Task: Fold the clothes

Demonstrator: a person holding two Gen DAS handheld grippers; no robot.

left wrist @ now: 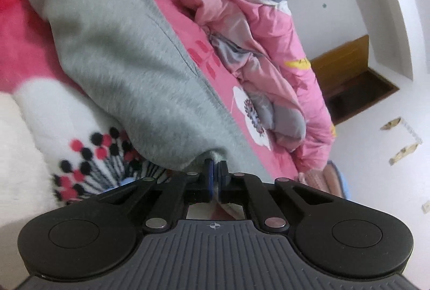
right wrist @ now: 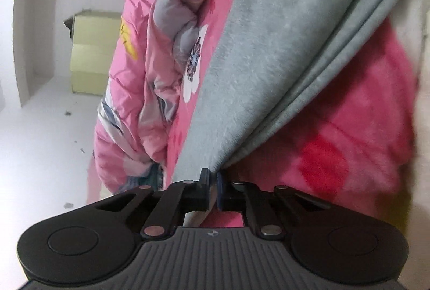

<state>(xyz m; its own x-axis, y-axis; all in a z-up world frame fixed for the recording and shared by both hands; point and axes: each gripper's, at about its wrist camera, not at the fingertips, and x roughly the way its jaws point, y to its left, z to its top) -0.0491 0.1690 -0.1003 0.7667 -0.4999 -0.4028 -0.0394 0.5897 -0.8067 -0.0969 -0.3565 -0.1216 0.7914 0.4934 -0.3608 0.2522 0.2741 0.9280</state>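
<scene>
Holding a corner of the grey fleece garment (left wrist: 121, 53) in each tool, I have both sets of jaws pinched right down on cloth. The left gripper (left wrist: 215, 169) bites a bunched tip at the lower centre of its frame, and the right gripper (right wrist: 212, 177) clamps an edge where I can count several stacked layers running up toward the upper right. The garment itself stretches away from both tools up the middle of each view, lying over the pink blanket (right wrist: 349, 129).

My worry is the bite. On the left only a small nub of fleece sits between the pads, so I judge a firm pull could slip it free and drop that corner. On the right, the layers may not all be caught; if one escapes, the fold would come out crooked. Pulling the two hands apart unevenly would likely twist the cloth, and dragging it low could ruck the plush blanket along with it.

The surface is a bed: fluffy pink blanket with white flower shapes and a dotted black-and-red pattern (left wrist: 94, 155) at lower left of the left view. A crumpled pink floral quilt (left wrist: 263, 48) is heaped beside the garment. Beyond it are white walls, a pale floor, a yellowish cabinet (right wrist: 94, 51) at left in the right view, and a wooden piece (left wrist: 346, 69) at right in the left view.
</scene>
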